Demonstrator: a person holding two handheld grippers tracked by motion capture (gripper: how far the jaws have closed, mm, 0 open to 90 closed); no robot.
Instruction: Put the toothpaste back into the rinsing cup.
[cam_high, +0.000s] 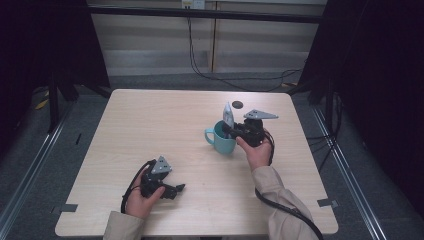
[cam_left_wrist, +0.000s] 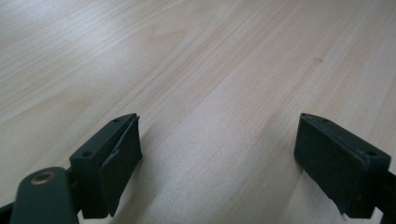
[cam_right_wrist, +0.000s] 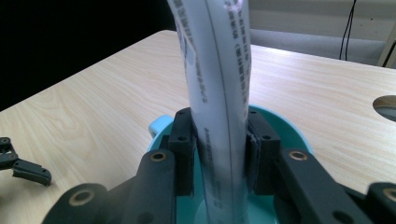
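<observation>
Nearest me, my left gripper (cam_high: 175, 189) rests low on the wooden table (cam_high: 150, 125), its jaws spread wide with bare wood between them. Farther out, my right gripper (cam_right_wrist: 219, 154) reaches over the teal mug (cam_high: 220, 140), its pads pinching a white tube (cam_right_wrist: 217, 84) that stands upright in the mug. Beyond the mug, a dark round hole (cam_high: 237, 104) marks the tabletop near its far edge.

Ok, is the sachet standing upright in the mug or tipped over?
Upright: the sachet rises straight from the teal mug, with the right gripper clamped on its sides.
</observation>
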